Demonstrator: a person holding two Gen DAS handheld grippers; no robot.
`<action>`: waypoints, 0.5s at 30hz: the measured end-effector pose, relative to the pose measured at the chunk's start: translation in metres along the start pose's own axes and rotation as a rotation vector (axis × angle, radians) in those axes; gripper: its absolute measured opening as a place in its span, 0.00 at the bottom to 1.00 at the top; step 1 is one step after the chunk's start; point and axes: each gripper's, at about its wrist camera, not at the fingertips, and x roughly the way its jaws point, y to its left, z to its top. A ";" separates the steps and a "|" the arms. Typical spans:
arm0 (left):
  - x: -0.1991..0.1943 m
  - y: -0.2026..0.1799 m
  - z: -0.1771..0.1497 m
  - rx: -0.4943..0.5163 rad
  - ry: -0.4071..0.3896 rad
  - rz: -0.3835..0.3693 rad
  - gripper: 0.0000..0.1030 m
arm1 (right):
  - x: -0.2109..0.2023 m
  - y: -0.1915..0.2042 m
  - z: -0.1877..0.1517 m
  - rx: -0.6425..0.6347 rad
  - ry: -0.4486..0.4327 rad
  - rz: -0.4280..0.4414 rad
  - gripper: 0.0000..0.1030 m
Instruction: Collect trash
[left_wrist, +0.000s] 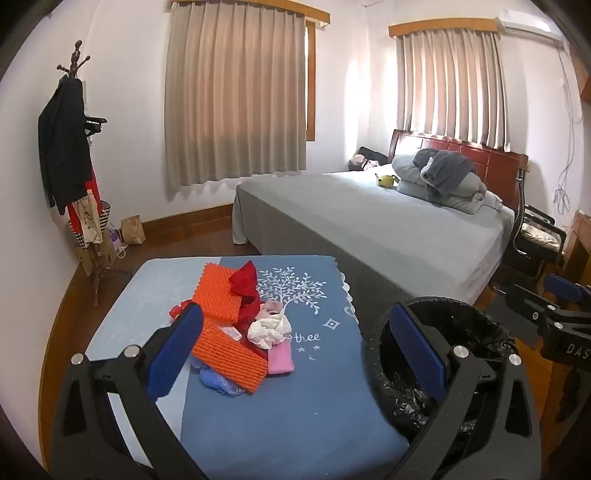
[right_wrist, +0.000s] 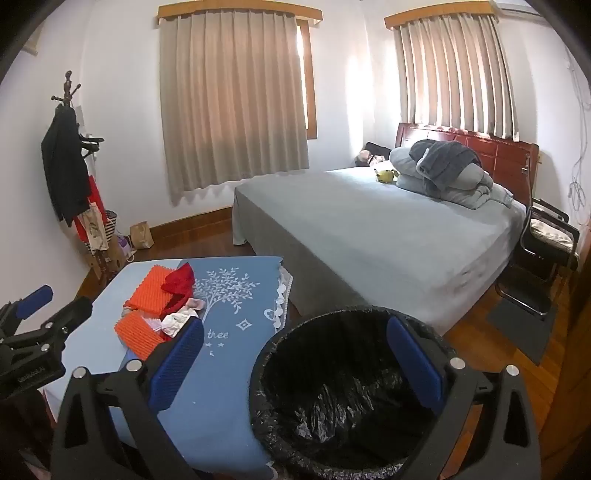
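Table in front of me: a low table (left_wrist: 295, 413) under a blue cloth (left_wrist: 325, 354) with a white tree print.
On the cloth: orange ridged mats (left_wrist: 221, 314), red cloth (left_wrist: 245, 284), white crumpled wad (left_wrist: 266, 328), pink piece (left_wrist: 280, 360), blue wrapper (left_wrist: 218, 384), all heaped touching.
Floor: wooden floor (right_wrist: 517, 354) carrying the black-lined bin (right_wrist: 332, 387) just beside my table.

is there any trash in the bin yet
No, in the right wrist view the bin shows only its black liner inside, and the trash pile lies on the table.

trash pile (left_wrist: 240, 332): heaped on blue table | bin (right_wrist: 347, 398): black-lined, beside table
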 end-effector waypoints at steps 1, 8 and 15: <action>0.000 0.000 0.000 0.000 -0.003 -0.002 0.95 | 0.000 0.000 0.000 -0.001 -0.003 0.000 0.94; 0.001 0.000 0.000 -0.002 -0.003 -0.003 0.95 | -0.001 0.001 0.000 -0.001 0.000 0.004 0.94; 0.000 0.004 0.003 -0.005 -0.007 -0.003 0.95 | -0.001 0.002 -0.001 -0.003 -0.008 0.001 0.94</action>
